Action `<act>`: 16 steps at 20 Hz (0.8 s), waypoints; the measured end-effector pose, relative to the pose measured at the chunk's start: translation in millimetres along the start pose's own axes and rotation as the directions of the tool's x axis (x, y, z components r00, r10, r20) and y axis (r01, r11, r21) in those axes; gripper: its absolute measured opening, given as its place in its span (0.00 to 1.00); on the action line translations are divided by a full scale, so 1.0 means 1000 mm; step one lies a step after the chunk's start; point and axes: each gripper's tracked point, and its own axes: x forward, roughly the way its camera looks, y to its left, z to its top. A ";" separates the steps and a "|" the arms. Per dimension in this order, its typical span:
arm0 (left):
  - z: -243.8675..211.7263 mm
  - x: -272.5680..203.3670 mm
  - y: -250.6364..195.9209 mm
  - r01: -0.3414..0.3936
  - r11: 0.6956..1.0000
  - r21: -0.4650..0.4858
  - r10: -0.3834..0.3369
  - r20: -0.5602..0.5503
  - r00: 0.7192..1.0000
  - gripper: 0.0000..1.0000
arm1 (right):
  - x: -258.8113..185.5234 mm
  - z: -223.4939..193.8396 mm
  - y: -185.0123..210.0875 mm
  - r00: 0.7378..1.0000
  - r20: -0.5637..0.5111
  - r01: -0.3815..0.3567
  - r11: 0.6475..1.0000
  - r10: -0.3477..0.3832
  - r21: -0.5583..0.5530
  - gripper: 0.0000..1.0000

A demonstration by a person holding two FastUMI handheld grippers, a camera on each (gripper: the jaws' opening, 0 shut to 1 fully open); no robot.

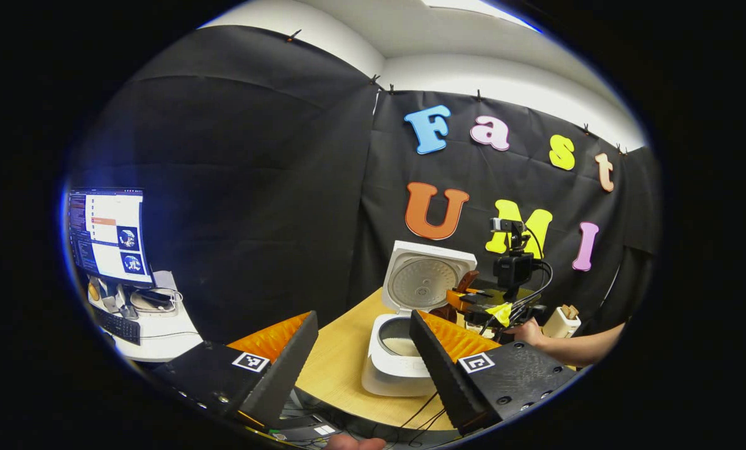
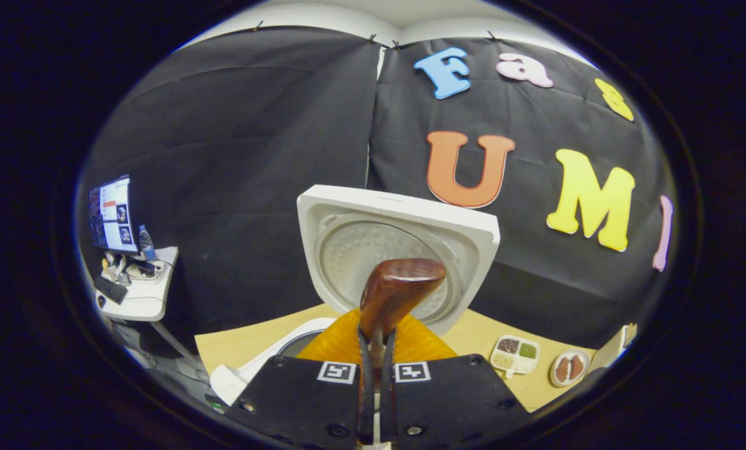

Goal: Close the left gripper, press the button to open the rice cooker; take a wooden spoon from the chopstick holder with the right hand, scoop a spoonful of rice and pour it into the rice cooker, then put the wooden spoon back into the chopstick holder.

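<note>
A black cloth wall closes the booth behind a light wooden table [image 1: 341, 356], and at the far left a monitor [image 1: 107, 234] stands on a white desk [image 1: 160, 337] with a keyboard [image 1: 117, 325]. On the table the white rice cooker [image 1: 398, 350] stands open, its lid [image 1: 426, 278] raised upright; in the left gripper view white rice lies in the inner pot [image 1: 401, 344]. The left gripper [image 1: 363, 353] is released, its two fingers wide apart, and it is in the air on the near side of the cooker. The right gripper [image 2: 376, 350] is clenched on the wooden spoon [image 2: 398, 287], both fingers pressing the handle, with the spoon bowl up in front of the lid. In the left gripper view this gripper is just beside the cooker, held by a hand [image 1: 529, 331], and a cream chopstick holder [image 1: 561, 322] stands near it. In the right gripper view a divided dish of grains [image 2: 514, 354] and a small plate [image 2: 569, 367] lie on the table at the right.
</note>
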 end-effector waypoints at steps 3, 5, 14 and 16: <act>0.000 -0.001 -0.001 0.003 1.000 -0.002 -0.003 0.004 1.000 0.94 | -0.002 0.004 0.006 1.000 0.016 -0.003 0.998 0.004 -0.062 0.09; -0.001 -0.002 -0.001 0.002 1.000 -0.004 -0.002 0.009 1.000 0.94 | -0.003 0.005 0.009 1.000 0.017 -0.003 0.996 0.004 -0.090 0.09; -0.001 -0.010 0.004 0.004 1.000 -0.012 -0.004 0.015 1.000 0.94 | -0.018 0.018 0.006 0.999 0.038 0.020 1.000 -0.021 0.019 0.09; 0.000 -0.011 0.002 0.011 1.000 -0.013 -0.011 0.023 1.000 0.94 | -0.031 0.027 0.002 0.999 0.047 0.012 0.995 -0.017 0.094 0.09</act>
